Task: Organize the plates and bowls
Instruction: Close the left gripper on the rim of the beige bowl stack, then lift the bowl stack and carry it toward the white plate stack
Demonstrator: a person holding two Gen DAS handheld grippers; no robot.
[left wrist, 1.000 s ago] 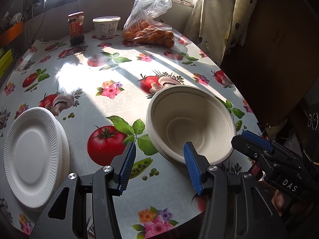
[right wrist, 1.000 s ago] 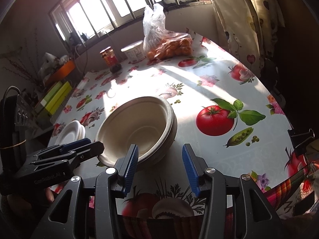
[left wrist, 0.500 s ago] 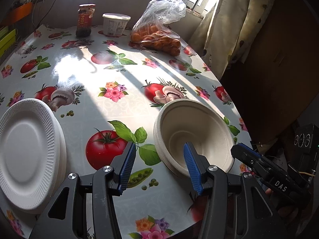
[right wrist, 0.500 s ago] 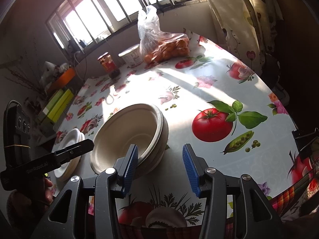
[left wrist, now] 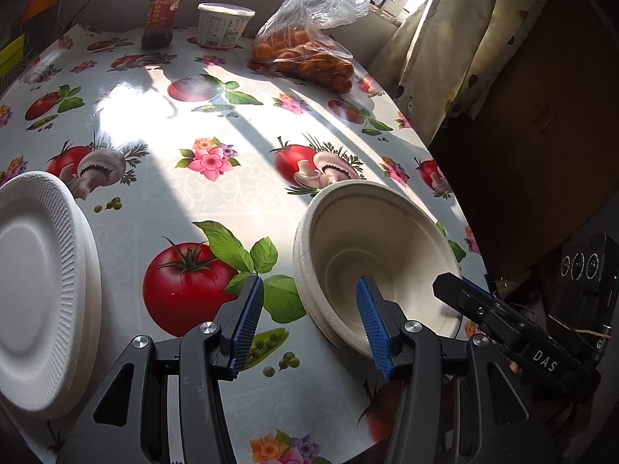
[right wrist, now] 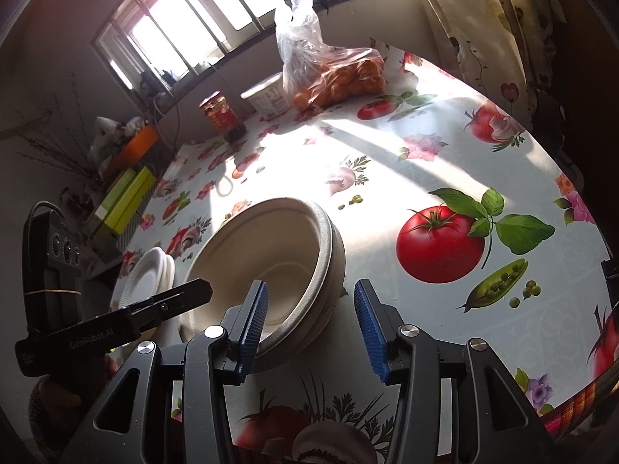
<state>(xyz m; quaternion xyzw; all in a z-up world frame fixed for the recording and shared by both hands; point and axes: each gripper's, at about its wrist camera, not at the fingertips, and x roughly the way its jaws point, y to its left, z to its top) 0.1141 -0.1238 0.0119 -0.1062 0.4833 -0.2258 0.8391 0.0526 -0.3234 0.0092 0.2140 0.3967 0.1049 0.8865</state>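
Observation:
A stack of beige bowls (left wrist: 371, 255) stands near the table's right front edge, and shows again as the bowls (right wrist: 271, 255) in the right wrist view. A stack of white ribbed plates (left wrist: 35, 290) lies at the left, small and half hidden as the plates (right wrist: 147, 274). My left gripper (left wrist: 308, 282) is open. Its right finger (left wrist: 371, 321) is over the bowl's hollow and its left finger is over the tablecloth. My right gripper (right wrist: 310, 286) is open too, with the bowls' near rim between its fingers and nothing gripped. Each gripper's tip shows in the other view: right gripper (left wrist: 448, 288), left gripper (right wrist: 201, 290).
At the far side stand a bag of oranges (left wrist: 305, 54), a white tub (left wrist: 224, 25) and a dark jar (left wrist: 160, 15). A curtain (left wrist: 464, 58) hangs by the right table edge. Yellow-green boxes (right wrist: 123, 201) lie beyond the left edge. The patterned tablecloth (left wrist: 216, 193) is sunlit mid-table.
Both grippers have come lower and closer to the bowls from opposite sides. The left gripper has rolled a little. The bowls and plates have not moved.

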